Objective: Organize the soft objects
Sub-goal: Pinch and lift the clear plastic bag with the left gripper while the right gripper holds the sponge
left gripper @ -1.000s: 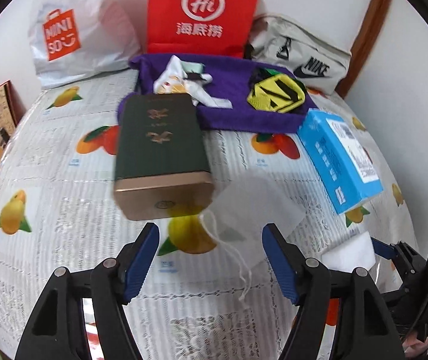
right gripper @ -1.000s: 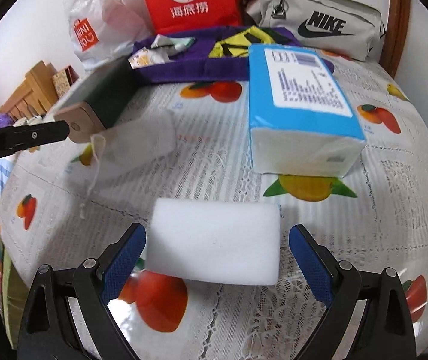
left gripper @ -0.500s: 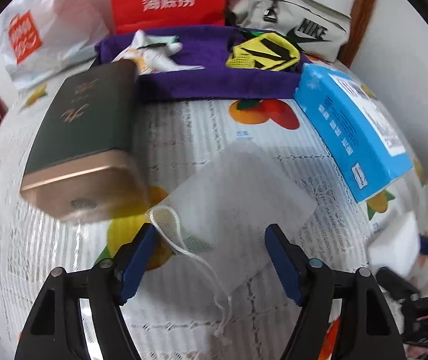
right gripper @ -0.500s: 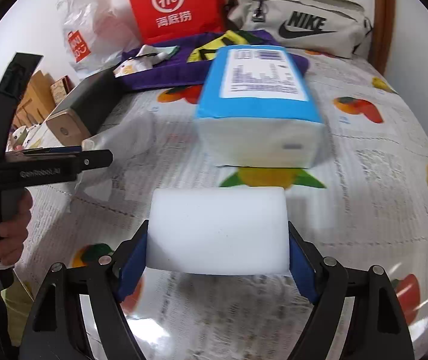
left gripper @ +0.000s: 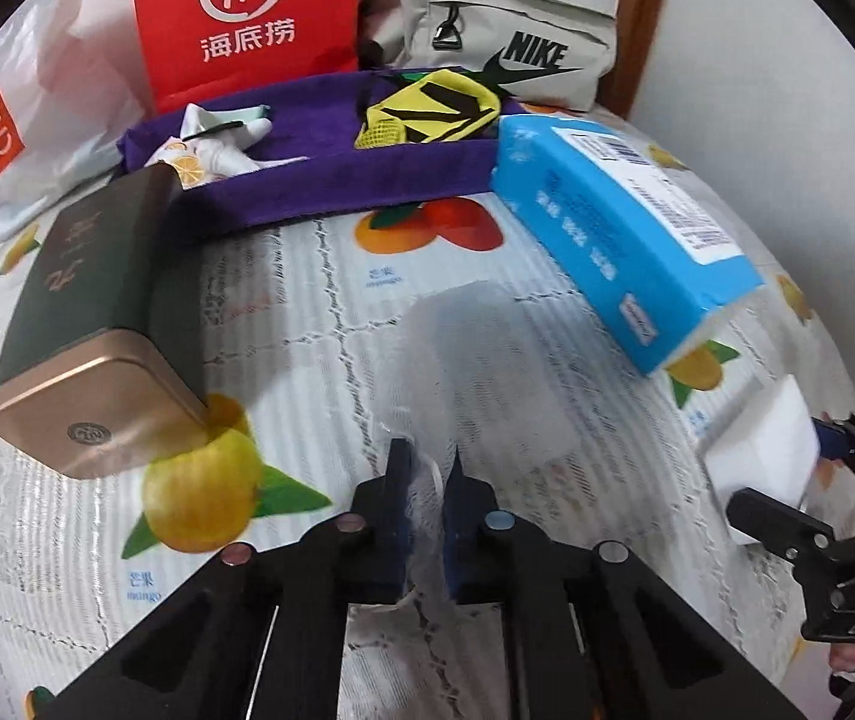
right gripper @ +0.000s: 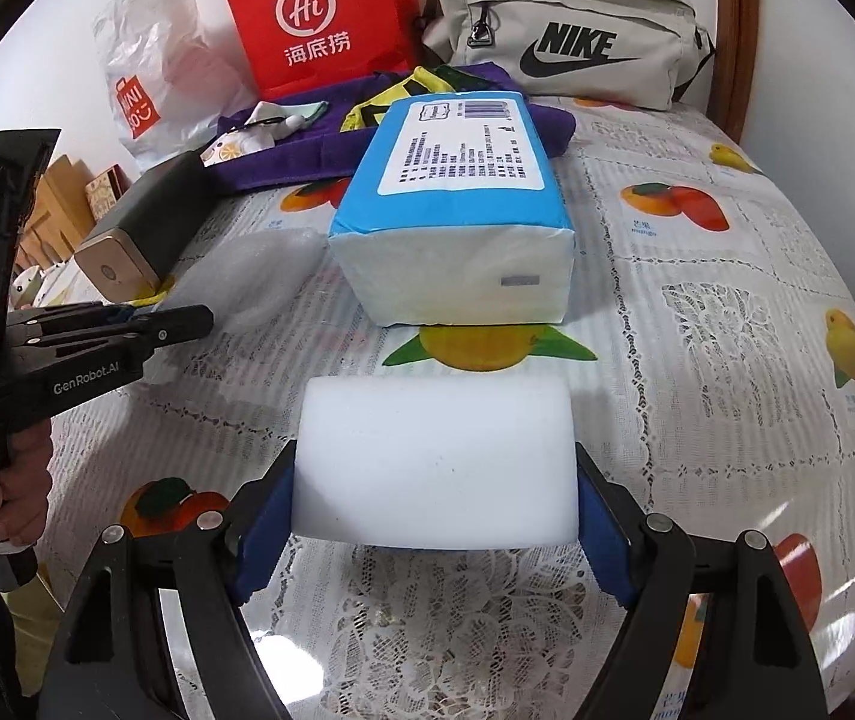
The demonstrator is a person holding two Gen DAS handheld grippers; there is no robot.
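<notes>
Since a second ago: left gripper (left gripper: 425,463) snapping closed, pinching near edge of white mesh pouch (left gripper: 475,348), bunching it up from lying flat; right gripper (right gripper: 434,480) narrowing onto white sponge block (right gripper: 436,462), blue pads (right gripper: 264,531) now pressing against both ends. Nearest, in right wrist view: sponge sitting clamped between the jaws, resting on fruit-print lace tablecloth (right gripper: 727,324). Just beyond: blue tissue pack (right gripper: 457,204) lying flat, white end facing the camera. Left of it: pouch spreading toward dark green tin (left gripper: 91,312) with gold end, lying on its side. Person's hand (right gripper: 19,498) gripping left tool handle at left edge. Farther back: purple tray (left gripper: 367,180) holding yellow-black item (left gripper: 427,114) and white printed item (left gripper: 211,144). Farthest, against the wall: red paper bag (left gripper: 247,18), white plastic bag (left gripper: 13,126), grey Nike pouch (left gripper: 505,42).
</notes>
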